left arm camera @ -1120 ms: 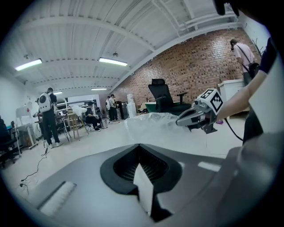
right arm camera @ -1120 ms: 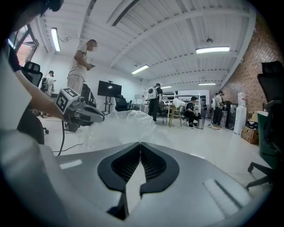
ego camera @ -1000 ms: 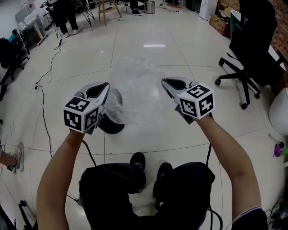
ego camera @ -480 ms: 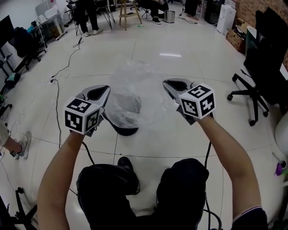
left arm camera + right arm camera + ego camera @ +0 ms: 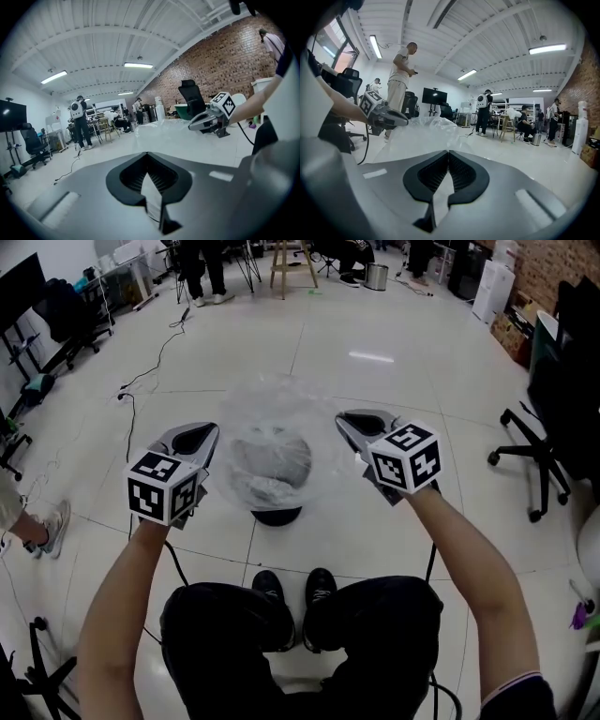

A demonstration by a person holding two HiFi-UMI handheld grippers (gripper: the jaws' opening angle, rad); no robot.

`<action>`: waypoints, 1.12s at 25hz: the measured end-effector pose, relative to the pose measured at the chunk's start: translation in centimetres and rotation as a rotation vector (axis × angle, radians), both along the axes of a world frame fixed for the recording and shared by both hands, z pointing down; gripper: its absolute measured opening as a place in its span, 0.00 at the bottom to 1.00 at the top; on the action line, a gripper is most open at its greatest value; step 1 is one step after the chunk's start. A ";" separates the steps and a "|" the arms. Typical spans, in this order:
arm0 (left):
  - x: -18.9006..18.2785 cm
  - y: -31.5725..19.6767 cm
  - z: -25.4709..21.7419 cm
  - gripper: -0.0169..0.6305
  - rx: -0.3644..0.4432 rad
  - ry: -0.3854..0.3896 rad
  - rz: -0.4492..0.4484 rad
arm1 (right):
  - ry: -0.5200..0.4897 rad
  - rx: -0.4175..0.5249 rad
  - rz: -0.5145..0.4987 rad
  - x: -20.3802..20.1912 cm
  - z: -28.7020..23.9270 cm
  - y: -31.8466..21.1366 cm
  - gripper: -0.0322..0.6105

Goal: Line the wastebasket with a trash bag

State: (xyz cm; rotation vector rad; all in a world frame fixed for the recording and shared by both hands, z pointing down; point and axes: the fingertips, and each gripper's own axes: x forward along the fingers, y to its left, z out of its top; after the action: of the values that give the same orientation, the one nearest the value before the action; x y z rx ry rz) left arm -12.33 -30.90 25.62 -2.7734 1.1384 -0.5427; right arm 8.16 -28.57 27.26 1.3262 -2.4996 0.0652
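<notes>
Trash bag (image 5: 272, 423), earlier right of the wastebasket (image 5: 277, 516), now hangs over it.

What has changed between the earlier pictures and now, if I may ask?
The person has stepped sideways, bringing the clear plastic trash bag over the round black wastebasket, which earlier sat below the left gripper and now shows midway between the two grippers. Unchanged: left gripper and right gripper stay shut on the bag's edges, holding it spread.

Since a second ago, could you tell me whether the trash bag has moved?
Yes: the trash bag shifted left, from right of the wastebasket to directly above it.
</notes>
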 end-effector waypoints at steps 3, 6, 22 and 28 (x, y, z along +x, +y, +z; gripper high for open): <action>0.2 -0.5 0.2 0.04 -0.003 0.010 -0.005 | 0.004 -0.016 -0.011 0.2 1.0 -1.1 0.05; -0.6 -1.4 0.8 0.04 -0.016 0.020 -0.026 | 0.017 -0.023 -0.038 -1.1 1.2 -2.7 0.05; -2.3 -4.7 4.6 0.04 -0.200 -0.003 -0.057 | 0.116 -0.154 -0.172 -4.5 3.2 -7.7 0.05; -2.0 -5.4 5.9 0.04 -0.240 -0.017 -0.056 | 0.121 -0.203 -0.170 -4.1 4.8 -8.1 0.05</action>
State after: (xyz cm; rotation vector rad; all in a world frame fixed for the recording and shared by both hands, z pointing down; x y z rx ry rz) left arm -14.29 -36.30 31.50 -2.9348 1.2250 -0.7544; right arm 4.06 -36.63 32.08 1.0048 -2.4194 0.1900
